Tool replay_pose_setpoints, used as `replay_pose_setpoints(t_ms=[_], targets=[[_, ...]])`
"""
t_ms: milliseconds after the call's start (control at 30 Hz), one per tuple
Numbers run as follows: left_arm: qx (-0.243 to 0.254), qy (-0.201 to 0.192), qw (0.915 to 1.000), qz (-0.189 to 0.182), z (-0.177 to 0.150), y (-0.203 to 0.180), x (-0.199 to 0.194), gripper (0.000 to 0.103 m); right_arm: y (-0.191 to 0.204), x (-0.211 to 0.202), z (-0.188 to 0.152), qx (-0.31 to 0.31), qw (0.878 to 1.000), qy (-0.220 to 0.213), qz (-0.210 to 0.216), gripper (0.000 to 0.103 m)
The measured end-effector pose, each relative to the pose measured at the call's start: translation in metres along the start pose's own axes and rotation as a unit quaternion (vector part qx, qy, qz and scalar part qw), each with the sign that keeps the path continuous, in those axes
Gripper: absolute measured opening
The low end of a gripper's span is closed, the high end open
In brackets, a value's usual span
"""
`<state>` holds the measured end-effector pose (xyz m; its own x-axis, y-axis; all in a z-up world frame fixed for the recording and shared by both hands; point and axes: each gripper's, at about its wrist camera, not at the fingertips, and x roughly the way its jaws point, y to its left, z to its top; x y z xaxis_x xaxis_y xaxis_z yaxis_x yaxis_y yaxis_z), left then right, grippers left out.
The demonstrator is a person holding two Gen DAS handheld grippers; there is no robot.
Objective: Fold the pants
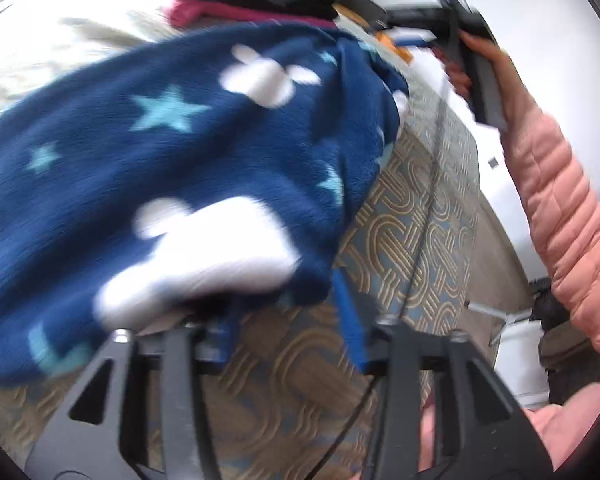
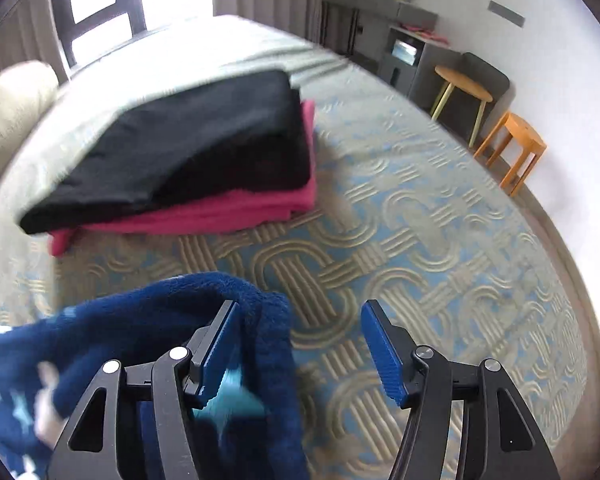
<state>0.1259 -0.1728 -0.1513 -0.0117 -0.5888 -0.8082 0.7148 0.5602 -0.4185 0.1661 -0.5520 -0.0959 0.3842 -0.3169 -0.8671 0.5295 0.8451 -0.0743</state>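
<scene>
The navy fleece pants (image 1: 172,168) with stars and white shapes lie on the patterned bed cover. In the left wrist view my left gripper (image 1: 288,332) is open, its jaws spread wide, and the pants' near edge drapes over its left finger. In the right wrist view my right gripper (image 2: 300,344) is open too. A fold of the pants (image 2: 148,328) hangs over its left finger (image 2: 220,344), and the right finger (image 2: 380,352) is bare. The right gripper also shows at the top right of the left wrist view (image 1: 452,24), held by a hand in a pink sleeve.
A folded black garment (image 2: 188,140) lies on a folded pink one (image 2: 220,212) further up the bed (image 2: 420,240). A pillow (image 2: 12,104) is at the left. Two stools (image 2: 512,144) and a grey desk (image 2: 404,32) stand by the wall on the right.
</scene>
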Motion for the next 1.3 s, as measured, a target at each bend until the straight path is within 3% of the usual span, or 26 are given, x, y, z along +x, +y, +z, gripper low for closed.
replay_pose_setpoints(t_ms=[133,267,367,400,433,533,600,667,700,733,867,933,1000,1033,1100,1133,1167,1300], targets=[[-0.028,-0.036,0.9988,0.020,-0.018,0.028,-0.047,0.057,-0.006,-0.016,-0.016,0.000,0.998,0.025,0.059,0.067],[-0.087,-0.077,0.9919,0.052,-0.037,0.070,-0.085,0.057,-0.006,-0.010,-0.052,-0.013,0.996,0.059,0.063,0.067],[-0.114,-0.087,0.9856,0.089,-0.035,0.095,-0.096,0.057,-0.008,0.002,-0.069,0.013,0.991,0.082,0.103,0.067],[-0.122,-0.090,0.9834,0.099,-0.033,0.104,-0.098,0.057,-0.008,0.011,-0.073,0.021,0.991,0.093,0.097,0.051],[-0.133,-0.093,0.9803,0.113,-0.030,0.111,-0.099,0.057,-0.008,0.016,-0.075,0.024,0.991,0.103,0.086,0.021],[-0.155,-0.109,0.9721,0.138,-0.030,0.126,-0.111,0.057,-0.028,0.013,-0.078,0.096,0.987,0.097,0.081,0.020],[-0.161,-0.122,0.9687,0.145,-0.034,0.136,-0.120,0.057,-0.049,0.020,-0.084,0.136,0.977,0.115,0.116,0.021],[-0.167,-0.121,0.9653,0.160,-0.036,0.148,-0.125,0.057,-0.057,0.023,-0.089,0.135,0.974,0.126,0.127,0.032],[-0.174,-0.120,0.9627,0.169,-0.036,0.155,-0.127,0.057,-0.058,0.019,-0.090,0.123,0.979,0.125,0.105,0.051],[-0.180,-0.120,0.9603,0.176,-0.036,0.161,-0.130,0.057,-0.057,0.015,-0.090,0.112,0.982,0.125,0.086,0.063],[-0.202,-0.128,0.9459,0.219,-0.040,0.186,-0.149,0.057,-0.042,-0.022,-0.080,0.082,0.992,0.092,0.014,0.064],[-0.215,-0.138,0.9360,0.243,-0.043,0.201,-0.164,0.057,-0.006,-0.056,-0.066,0.029,0.998,0.040,-0.036,0.065],[-0.234,-0.151,0.9251,0.259,-0.051,0.218,-0.182,0.057,0.032,-0.077,-0.054,-0.024,0.999,0.009,-0.048,0.065],[-0.241,-0.156,0.9200,0.267,-0.054,0.225,-0.187,0.057,0.055,-0.087,-0.049,-0.054,0.998,-0.007,-0.032,0.065],[-0.261,-0.165,0.9052,0.292,-0.065,0.245,-0.203,0.057,0.111,-0.100,-0.044,-0.116,0.992,-0.015,0.050,0.065],[-0.269,-0.167,0.8996,0.302,-0.070,0.252,-0.209,0.057,0.150,-0.102,-0.045,-0.154,0.982,-0.009,0.109,0.065],[-0.279,-0.169,0.8922,0.313,-0.078,0.264,-0.218,0.057,0.179,-0.101,-0.047,-0.184,0.973,-0.004,0.142,0.065],[-0.324,-0.179,0.8703,0.325,-0.109,0.305,-0.245,0.057,0.315,-0.088,-0.073,-0.346,0.919,-0.001,0.187,0.065]])
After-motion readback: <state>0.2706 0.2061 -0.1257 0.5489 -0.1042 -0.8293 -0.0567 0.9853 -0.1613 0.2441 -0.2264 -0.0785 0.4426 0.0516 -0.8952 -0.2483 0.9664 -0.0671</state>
